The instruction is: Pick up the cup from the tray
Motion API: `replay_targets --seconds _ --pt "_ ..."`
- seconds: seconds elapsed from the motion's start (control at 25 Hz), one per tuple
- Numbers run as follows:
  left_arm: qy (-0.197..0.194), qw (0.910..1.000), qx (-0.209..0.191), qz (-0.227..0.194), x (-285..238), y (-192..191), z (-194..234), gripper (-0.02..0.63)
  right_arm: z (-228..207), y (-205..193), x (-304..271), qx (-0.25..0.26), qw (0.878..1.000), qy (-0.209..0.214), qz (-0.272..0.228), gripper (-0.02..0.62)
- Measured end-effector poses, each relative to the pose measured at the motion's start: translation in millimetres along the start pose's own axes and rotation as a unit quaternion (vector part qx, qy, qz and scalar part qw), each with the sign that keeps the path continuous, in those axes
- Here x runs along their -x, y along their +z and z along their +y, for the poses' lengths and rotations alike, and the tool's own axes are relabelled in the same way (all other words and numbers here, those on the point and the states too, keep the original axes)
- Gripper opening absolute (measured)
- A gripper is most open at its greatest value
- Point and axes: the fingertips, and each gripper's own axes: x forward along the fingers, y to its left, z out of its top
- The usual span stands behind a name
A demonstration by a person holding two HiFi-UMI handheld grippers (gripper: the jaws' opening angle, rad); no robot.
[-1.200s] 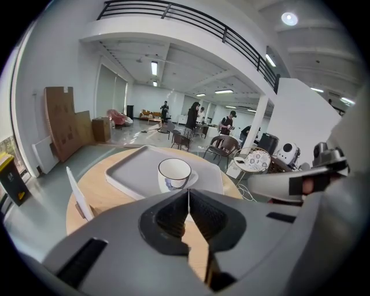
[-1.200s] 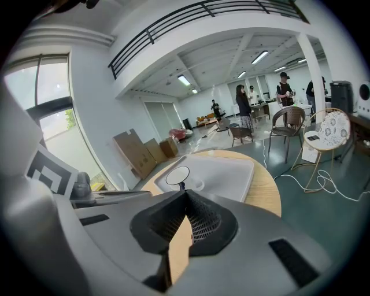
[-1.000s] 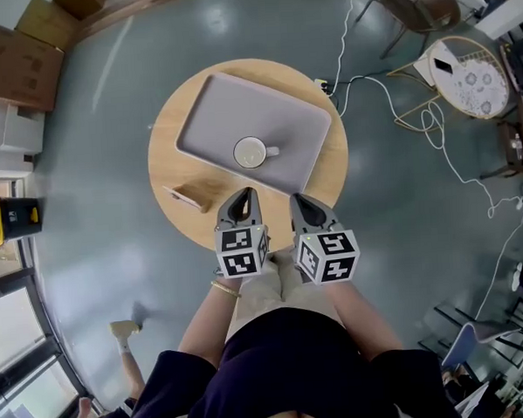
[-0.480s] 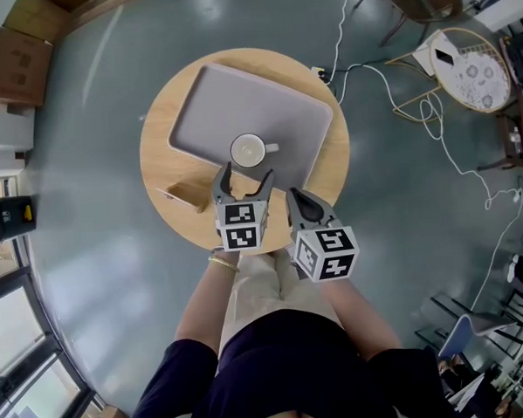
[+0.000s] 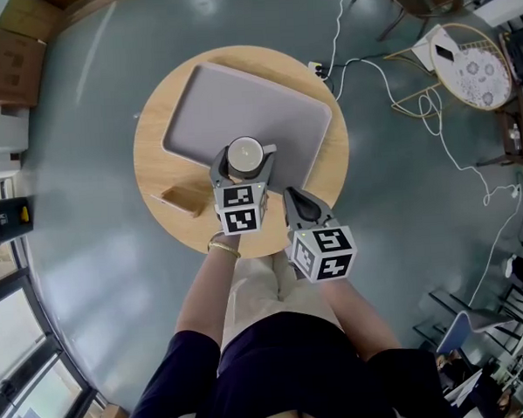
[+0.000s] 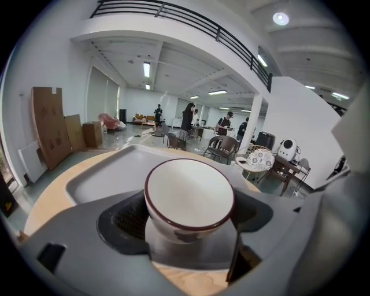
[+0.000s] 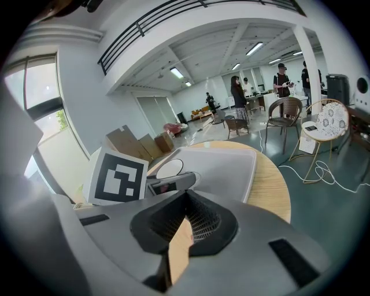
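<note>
The left gripper's [image 6: 188,217] jaws stand wide, having just been opening, with the cup [image 6: 188,199] between them. Its white bowl fills the gap, and no pad clearly presses on it. The cup sits on the tray [image 6: 98,173], which stretches ahead of the jaws on the table [image 6: 49,193]. Only the head view shows the handle [image 5: 270,148], just beyond the right-hand jaw. The right gripper's [image 7: 184,196] jaws are closed and empty; the cup lies ahead and left of them, half hidden by the left gripper's cube [image 7: 118,176].
</note>
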Motion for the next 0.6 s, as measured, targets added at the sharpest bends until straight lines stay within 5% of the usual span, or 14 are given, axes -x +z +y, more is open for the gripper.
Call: replay_targets --seconds 0.6 --pt "0.002 0.9996 -0.019 -0.019 -1.3 -0.8 2.8 0.408 -1.0 -5.5 2.2 -0.001 1.0 -0.001 0.006 0.008"
